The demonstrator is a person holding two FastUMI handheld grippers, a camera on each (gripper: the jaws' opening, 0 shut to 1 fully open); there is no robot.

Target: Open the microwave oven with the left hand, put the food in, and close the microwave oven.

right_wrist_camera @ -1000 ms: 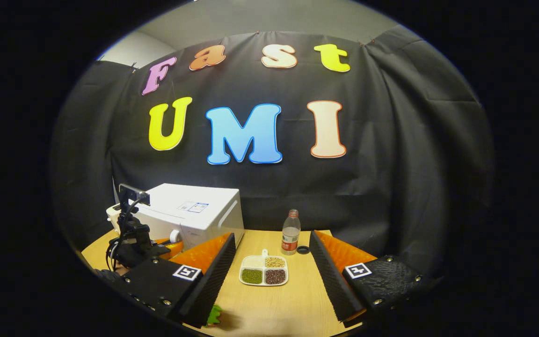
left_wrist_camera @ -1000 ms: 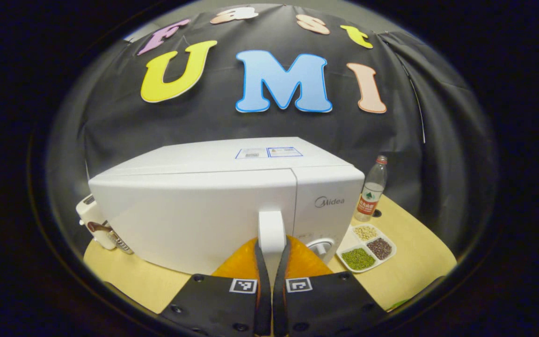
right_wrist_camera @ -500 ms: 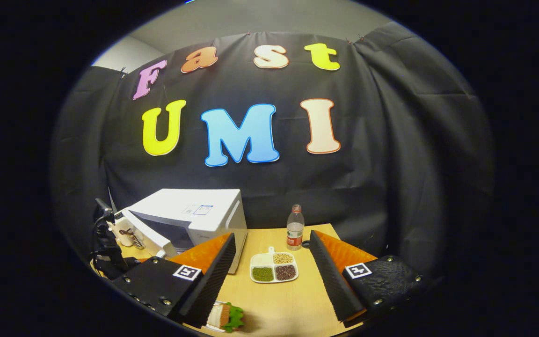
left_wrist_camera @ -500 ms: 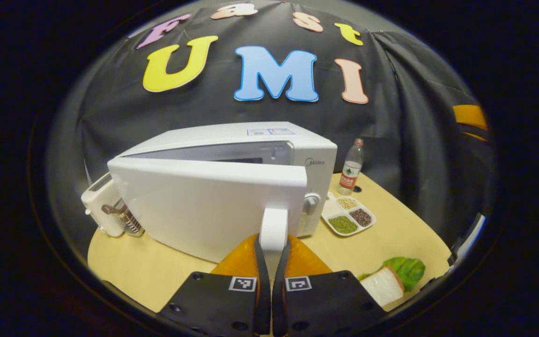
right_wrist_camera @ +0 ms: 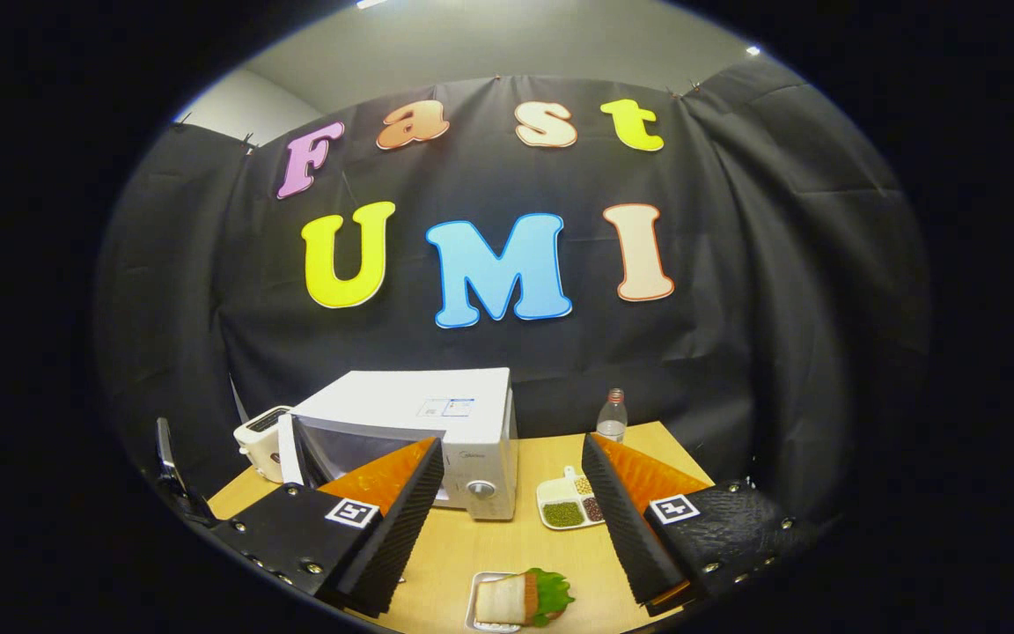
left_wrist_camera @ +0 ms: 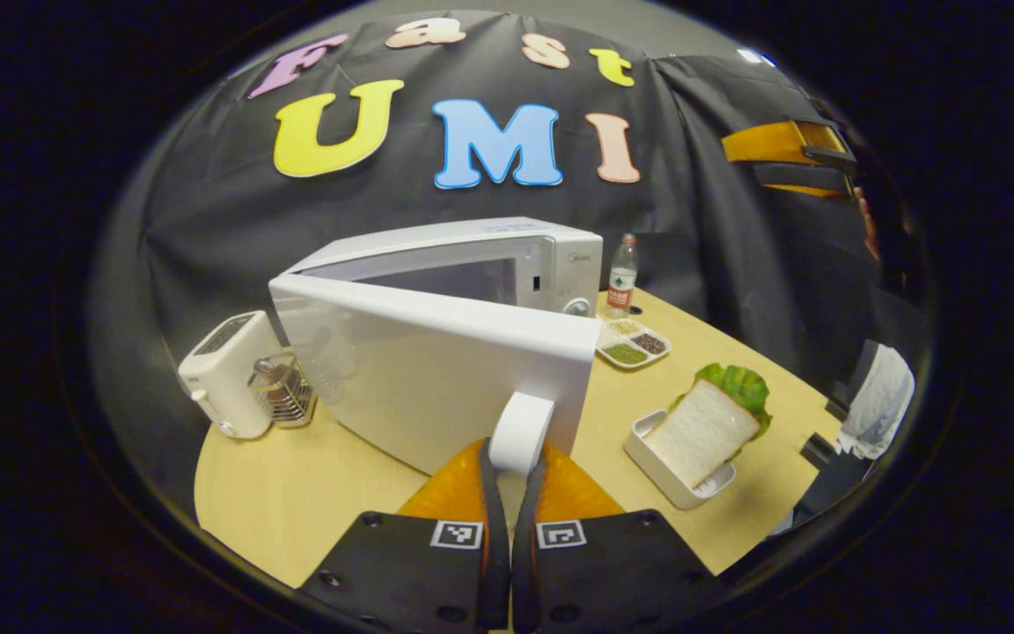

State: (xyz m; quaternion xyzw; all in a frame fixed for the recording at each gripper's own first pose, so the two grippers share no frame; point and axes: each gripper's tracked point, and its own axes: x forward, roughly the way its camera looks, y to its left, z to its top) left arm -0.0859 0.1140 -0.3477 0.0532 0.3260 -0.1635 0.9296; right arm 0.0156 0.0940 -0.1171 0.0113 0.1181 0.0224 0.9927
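Black cloth wall [right_wrist_camera: 736, 291] hangs in folds round the back & sides of the booth, pinned along its top edge. Above it a plain grey wall [right_wrist_camera: 489, 44], w/ a paler panel [right_wrist_camera: 243, 110] at upper left. Two small bright ceiling lights [right_wrist_camera: 372, 3] near the top of the right gripper view. Pale wood counter [left_wrist_camera: 296, 493] w/ a rounded front edge stands just in front of the cloth; surface evenly lit, soft shadows. Floor too dark to tell.
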